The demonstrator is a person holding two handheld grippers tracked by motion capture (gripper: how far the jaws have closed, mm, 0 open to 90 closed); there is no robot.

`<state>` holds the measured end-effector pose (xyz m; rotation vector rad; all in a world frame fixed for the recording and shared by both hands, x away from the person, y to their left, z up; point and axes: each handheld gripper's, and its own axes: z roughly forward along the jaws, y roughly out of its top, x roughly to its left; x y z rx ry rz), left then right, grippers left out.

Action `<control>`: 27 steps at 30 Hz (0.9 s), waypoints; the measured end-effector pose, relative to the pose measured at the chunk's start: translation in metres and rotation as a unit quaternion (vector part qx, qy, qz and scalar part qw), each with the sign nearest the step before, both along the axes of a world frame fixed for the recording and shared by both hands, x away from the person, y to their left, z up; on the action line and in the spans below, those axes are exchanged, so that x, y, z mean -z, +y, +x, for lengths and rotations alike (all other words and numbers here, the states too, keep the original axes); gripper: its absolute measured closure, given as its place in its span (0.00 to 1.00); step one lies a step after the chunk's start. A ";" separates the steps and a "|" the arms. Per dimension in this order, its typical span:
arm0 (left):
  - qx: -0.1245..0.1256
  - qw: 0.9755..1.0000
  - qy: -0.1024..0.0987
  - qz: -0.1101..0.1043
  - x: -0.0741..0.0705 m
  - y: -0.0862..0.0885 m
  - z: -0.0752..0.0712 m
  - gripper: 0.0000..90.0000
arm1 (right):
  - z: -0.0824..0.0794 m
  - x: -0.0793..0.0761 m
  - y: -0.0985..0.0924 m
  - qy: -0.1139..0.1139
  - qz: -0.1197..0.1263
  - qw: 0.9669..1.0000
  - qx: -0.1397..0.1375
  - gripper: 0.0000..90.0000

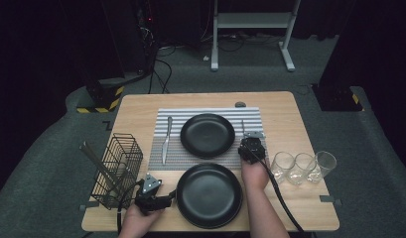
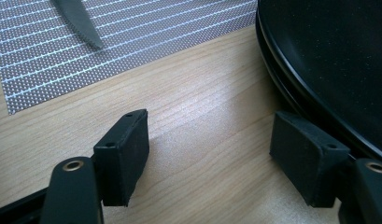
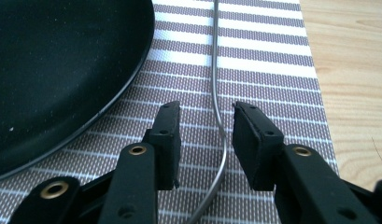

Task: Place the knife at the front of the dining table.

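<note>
Your right gripper (image 3: 205, 135) stands released around the fork (image 3: 216, 93) on the placemat (image 3: 272, 56); your left gripper (image 2: 209, 154) gapes empty beside the near plate (image 2: 328, 56).

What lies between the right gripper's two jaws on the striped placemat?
A thin metal utensil handle lies on the placemat between the right gripper jaws, its pads clear of it, as the right gripper view shows.
</note>
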<state>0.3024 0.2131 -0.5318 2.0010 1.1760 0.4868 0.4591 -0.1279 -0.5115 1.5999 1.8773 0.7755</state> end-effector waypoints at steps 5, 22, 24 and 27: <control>0.001 1.000 -0.002 0.001 0.000 0.000 0.000 0.32 | -0.007 0.002 0.001 0.000 -0.001 1.000 0.005 0.63; 0.003 1.000 -0.003 0.004 0.000 -0.001 0.001 0.32 | -0.020 0.012 0.002 0.011 0.018 1.000 -0.010 0.59; 0.004 1.000 -0.003 0.005 0.000 -0.001 0.001 0.32 | -0.020 0.011 0.002 0.012 0.022 1.000 -0.011 0.59; 0.003 1.000 -0.002 0.003 0.000 -0.001 0.001 0.32 | -0.020 0.011 0.002 0.012 0.030 0.999 -0.013 0.59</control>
